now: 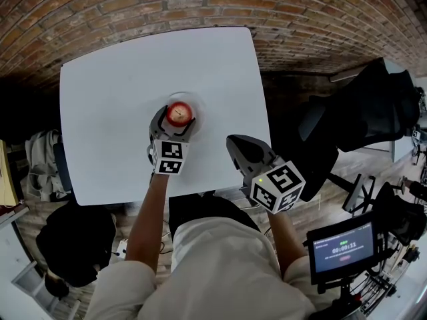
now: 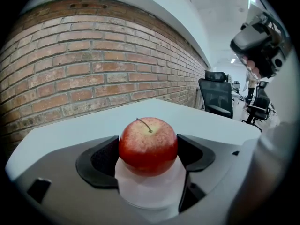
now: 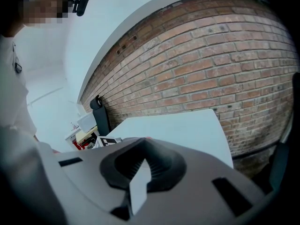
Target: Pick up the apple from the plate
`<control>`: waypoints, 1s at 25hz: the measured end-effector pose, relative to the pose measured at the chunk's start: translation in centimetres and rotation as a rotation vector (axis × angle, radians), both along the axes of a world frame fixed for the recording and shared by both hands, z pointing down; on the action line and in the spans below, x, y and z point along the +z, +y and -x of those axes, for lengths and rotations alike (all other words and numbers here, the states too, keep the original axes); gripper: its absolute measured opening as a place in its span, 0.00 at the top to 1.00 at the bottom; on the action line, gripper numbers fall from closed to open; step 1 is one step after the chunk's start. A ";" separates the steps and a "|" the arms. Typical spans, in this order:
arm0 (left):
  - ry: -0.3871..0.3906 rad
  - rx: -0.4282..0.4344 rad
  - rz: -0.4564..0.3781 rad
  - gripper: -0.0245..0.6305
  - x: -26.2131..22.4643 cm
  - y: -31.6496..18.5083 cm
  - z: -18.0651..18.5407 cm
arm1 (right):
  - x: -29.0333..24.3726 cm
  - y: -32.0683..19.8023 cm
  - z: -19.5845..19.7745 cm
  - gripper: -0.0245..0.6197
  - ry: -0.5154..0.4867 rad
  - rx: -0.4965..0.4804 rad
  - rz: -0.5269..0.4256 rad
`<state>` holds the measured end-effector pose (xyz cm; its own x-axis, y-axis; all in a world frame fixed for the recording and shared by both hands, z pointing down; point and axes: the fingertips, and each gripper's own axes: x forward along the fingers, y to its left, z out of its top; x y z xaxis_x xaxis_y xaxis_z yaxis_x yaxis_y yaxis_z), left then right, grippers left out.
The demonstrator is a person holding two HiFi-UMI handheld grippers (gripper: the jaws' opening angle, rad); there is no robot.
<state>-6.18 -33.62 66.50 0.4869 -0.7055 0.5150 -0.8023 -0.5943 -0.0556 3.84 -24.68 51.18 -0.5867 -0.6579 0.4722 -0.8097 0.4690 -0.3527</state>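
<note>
A red apple [image 1: 179, 113] with a short stem sits over a small white plate [image 1: 181, 97] near the middle of the white table [image 1: 107, 112]. My left gripper [image 1: 177, 117] reaches in from the near side, and its dark pads press the apple [image 2: 149, 145] on both sides, so this gripper [image 2: 149, 156] is shut on it. Whether the apple still touches the plate is hidden. My right gripper [image 1: 235, 142] hovers over the table's near right edge, about a hand's width right of the apple. In the right gripper view its jaws [image 3: 140, 156] meet with nothing between them.
A brick wall [image 1: 200, 5] runs behind the table. A black office chair [image 1: 360, 112] stands to the right, and a small screen on a stand [image 1: 342, 247] is at the near right. Dark bags [image 1: 73, 245] lie on the floor at the near left.
</note>
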 end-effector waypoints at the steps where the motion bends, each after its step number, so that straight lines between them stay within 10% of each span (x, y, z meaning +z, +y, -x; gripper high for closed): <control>1: -0.005 -0.005 -0.001 0.38 0.0 0.0 0.1 | -0.1 0.0 0.0 0.96 0.000 0.000 -0.002; 25: -0.019 -0.052 -0.035 0.38 -2.5 0.7 0.6 | -1.7 0.6 -1.0 0.96 -0.014 -0.014 -0.046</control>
